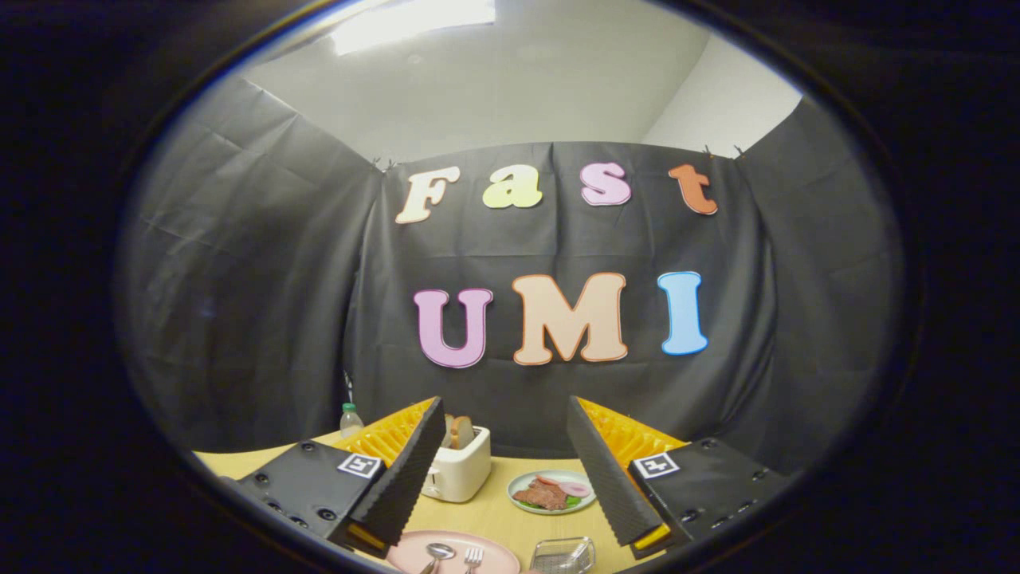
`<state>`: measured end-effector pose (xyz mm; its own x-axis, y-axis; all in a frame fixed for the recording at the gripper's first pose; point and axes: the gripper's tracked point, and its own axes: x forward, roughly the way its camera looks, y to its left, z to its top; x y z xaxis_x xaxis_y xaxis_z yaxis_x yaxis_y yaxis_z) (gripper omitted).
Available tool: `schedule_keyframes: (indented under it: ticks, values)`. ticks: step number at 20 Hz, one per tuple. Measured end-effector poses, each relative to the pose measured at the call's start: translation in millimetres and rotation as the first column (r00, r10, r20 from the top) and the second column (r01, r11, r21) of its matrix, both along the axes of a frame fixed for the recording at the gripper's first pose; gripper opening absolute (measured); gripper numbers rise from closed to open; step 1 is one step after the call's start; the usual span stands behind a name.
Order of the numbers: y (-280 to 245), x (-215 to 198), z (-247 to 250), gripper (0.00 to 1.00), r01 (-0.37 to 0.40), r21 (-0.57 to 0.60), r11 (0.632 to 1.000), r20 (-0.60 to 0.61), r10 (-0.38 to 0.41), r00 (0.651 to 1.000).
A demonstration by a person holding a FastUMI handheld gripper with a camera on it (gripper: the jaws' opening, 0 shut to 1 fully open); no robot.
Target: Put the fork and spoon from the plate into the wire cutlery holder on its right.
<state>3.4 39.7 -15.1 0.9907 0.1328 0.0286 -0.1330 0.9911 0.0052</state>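
Claw (pixel 506 470) with 2 ribbed fingers, square markers, screwed housings

Black cloth wall (pixel 263 263) hangs ahead of me & wraps round both sides, creased, clipped together at the top corners. Above it, plain white room wall (pixel 510 104), w/ a corner showing up to the right. Bright ceiling light panel (pixel 414 20) overhead, glare washing the white below it. Under me, light wooden tabletop (pixel 494 514), running back to the foot of the cloth.
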Motion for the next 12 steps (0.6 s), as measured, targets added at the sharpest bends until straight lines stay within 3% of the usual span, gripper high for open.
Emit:
schedule_keyframes:
  ticks: [12]
  values:
    - [20.5,2.6,-49.6,0.98,-0.052,-0.029,0.998,-0.096,0.049,0.994]
